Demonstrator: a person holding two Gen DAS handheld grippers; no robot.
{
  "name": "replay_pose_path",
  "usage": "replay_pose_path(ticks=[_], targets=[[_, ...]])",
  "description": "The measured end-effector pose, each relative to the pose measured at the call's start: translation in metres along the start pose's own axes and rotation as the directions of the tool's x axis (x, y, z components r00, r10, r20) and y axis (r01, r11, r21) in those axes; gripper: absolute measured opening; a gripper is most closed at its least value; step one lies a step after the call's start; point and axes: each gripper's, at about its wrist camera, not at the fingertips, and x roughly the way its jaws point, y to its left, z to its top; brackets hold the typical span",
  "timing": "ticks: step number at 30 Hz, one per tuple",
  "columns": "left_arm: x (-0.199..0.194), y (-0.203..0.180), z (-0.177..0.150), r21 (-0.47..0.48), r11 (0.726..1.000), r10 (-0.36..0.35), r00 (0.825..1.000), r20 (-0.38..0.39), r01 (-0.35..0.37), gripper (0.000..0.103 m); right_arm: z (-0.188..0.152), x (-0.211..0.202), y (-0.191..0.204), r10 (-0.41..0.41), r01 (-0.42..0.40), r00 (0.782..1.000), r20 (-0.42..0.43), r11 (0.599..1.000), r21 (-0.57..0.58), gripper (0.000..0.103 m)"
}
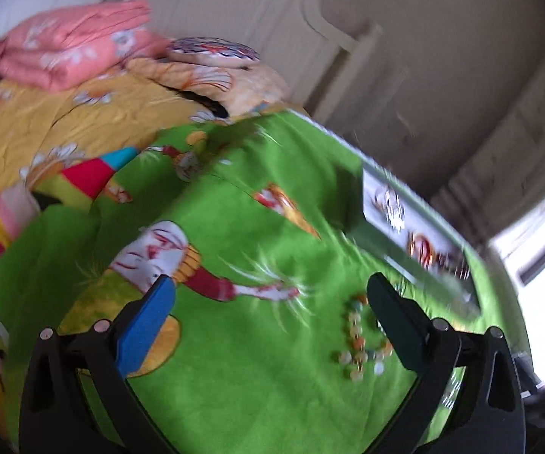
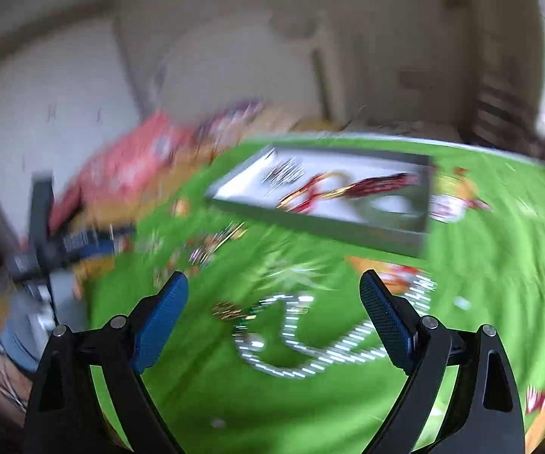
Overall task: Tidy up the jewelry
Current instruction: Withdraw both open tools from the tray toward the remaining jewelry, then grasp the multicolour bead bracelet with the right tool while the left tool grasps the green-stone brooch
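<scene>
A grey tray with a white floor (image 2: 367,223) lies on the green cartoon blanket and holds red-gold and silver jewelry (image 2: 333,189); it also shows at the right of the left wrist view (image 1: 382,242). A silver chain necklace (image 2: 302,355) lies on the blanket between my right gripper's fingers (image 2: 274,299), which is open and empty above it. A multicoloured bead bracelet (image 1: 361,336) lies just left of the right finger of my left gripper (image 1: 272,295), which is open and empty. Both views are blurred.
The green blanket (image 1: 257,378) covers the bed. Folded pink bedding (image 1: 72,49) and a patterned round cushion (image 1: 213,51) lie at the far left against a cream headboard. More small jewelry pieces (image 2: 204,249) lie left of the tray. A bright window (image 1: 544,265) is at right.
</scene>
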Motion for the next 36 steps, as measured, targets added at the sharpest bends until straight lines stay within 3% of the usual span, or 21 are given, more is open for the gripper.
replay_pose_path(ticks=[2,5,11,14,16,18,19,21,27,31,34,36], targets=[[-0.001,0.006,0.001,-0.027,1.0,-0.005,1.0,0.0,0.005,0.101,0.009,0.026,0.024,0.01,-0.015,0.997,-0.074,0.998,-0.06,0.074],[-0.001,0.006,0.002,-0.032,0.999,-0.002,1.0,-0.001,0.002,0.101,0.017,0.065,0.049,0.062,-0.077,0.983,-0.174,0.994,-0.08,0.065],[-0.002,-0.004,0.0,0.024,1.0,-0.016,1.0,0.008,0.015,0.101,0.026,0.114,0.072,0.021,-0.062,0.957,-0.291,0.989,-0.134,0.062],[-0.001,-0.002,0.0,0.018,0.999,-0.029,1.0,0.0,0.029,0.101,0.036,0.13,0.075,0.017,-0.061,0.951,-0.31,0.989,-0.132,0.062],[0.0,0.001,0.0,-0.003,0.999,-0.036,0.999,-0.006,0.036,0.101,0.037,0.137,0.082,-0.029,-0.029,0.952,-0.304,0.982,-0.186,0.062],[0.0,0.005,0.0,-0.025,0.999,-0.047,0.999,-0.007,0.047,0.101,0.032,0.136,0.089,-0.058,-0.014,0.955,-0.292,0.971,-0.239,0.05],[0.0,0.006,0.001,-0.033,0.998,-0.051,0.999,-0.006,0.051,0.101,0.03,0.132,0.091,-0.043,-0.03,0.958,-0.282,0.968,-0.251,0.029],[0.0,0.009,0.001,-0.051,0.997,-0.061,0.998,-0.007,0.061,0.101,0.022,0.123,0.093,-0.032,-0.045,0.964,-0.265,0.959,-0.28,0.015],[0.001,0.011,0.001,-0.068,0.996,-0.066,0.998,-0.01,0.065,0.101,0.009,0.087,0.06,0.109,-0.14,0.971,-0.211,0.981,-0.138,0.012],[0.004,0.004,0.0,-0.026,0.998,-0.057,0.998,-0.034,0.057,0.101,0.011,0.07,0.045,0.184,-0.199,0.967,-0.174,0.977,-0.072,0.013],[0.012,-0.008,-0.001,0.042,0.997,-0.056,0.994,-0.093,0.06,0.101,0.014,0.057,0.033,0.3,-0.299,0.945,-0.128,0.954,0.031,0.013],[0.018,-0.018,-0.003,0.101,0.993,-0.051,0.989,-0.139,0.065,0.101,0.018,0.05,0.026,0.406,-0.398,0.91,-0.084,0.912,0.098,0.013]])
